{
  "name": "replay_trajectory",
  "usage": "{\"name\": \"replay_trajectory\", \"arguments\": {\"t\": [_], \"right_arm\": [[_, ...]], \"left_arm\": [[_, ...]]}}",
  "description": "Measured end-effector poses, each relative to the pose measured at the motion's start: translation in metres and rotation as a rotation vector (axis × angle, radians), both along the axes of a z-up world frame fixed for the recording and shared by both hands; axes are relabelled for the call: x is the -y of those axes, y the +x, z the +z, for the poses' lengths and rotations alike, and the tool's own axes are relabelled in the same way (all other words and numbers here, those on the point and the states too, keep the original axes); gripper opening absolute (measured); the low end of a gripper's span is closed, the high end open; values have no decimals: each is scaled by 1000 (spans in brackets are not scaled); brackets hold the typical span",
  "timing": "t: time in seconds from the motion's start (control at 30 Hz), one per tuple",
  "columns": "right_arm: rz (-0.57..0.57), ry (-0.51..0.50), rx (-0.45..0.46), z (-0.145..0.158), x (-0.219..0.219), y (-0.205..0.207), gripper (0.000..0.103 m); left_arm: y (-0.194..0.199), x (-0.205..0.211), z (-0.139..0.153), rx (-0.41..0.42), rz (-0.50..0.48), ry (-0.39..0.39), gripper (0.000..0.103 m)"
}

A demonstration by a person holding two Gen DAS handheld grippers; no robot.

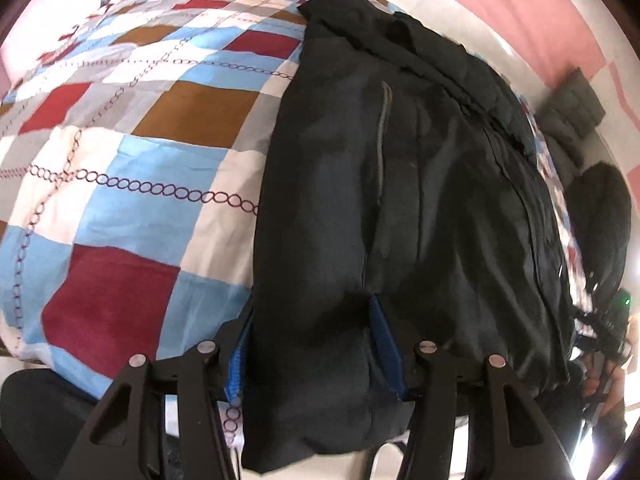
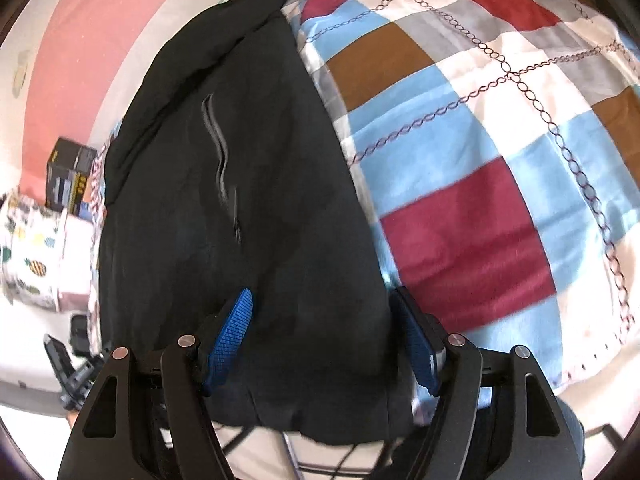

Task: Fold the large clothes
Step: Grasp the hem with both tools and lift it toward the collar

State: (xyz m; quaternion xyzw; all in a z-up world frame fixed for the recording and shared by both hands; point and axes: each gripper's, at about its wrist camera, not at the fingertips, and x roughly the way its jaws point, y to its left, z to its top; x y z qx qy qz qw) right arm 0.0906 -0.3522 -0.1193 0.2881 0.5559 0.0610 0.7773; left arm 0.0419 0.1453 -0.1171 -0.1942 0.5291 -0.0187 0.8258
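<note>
Right now, through the left wrist camera, I see the checked bedspread [image 1: 120, 168] filling the left half of the frame, its squares blue, white, brown and dark red with printed chain lines. To its right the black jacket [image 1: 400, 184] lies lengthwise on the bed, running from the lower middle of the frame up to the top centre, a grey zipper [image 1: 383, 136] showing on its upper face. My left hand-held gripper [image 1: 312, 344] sits at the bottom centre, its blue-padded fingers [image 1: 385, 340] spread wide with the near end of the jacket bulging between them; I cannot tell whether the pads actually pinch the cloth. At the far right edge my right hand-held gripper [image 1: 600, 320] appears small and blurred beside the jacket's right border.

Through the right wrist camera, a dark box [image 2: 70, 172] and a pineapple-print cloth [image 2: 32, 252] sit at the left edge against a pink wall [image 2: 80, 40]. The jacket occupies the centre of the frame, from the bottom up to the top left of centre. Here the right hand-held gripper shows at the bottom centre, jaws wide, one blue finger [image 2: 232, 332] resting on top of the fabric and the other at the jacket's right edge. The bedspread covers the right half.
</note>
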Motion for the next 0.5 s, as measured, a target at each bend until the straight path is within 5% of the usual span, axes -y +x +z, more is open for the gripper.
{"name": "replay_trajectory", "arguments": {"t": [0.17, 0.43, 0.5], "right_arm": [[68, 77, -28, 1, -12, -2, 69], [56, 152, -54, -10, -9, -7, 41], [61, 144, -44, -8, -13, -6, 32]], "left_arm": [[-2, 7, 2, 7, -20, 15, 50], [-5, 10, -2, -13, -61, 22, 43], [-4, 10, -2, -17, -54, 15, 32]]}}
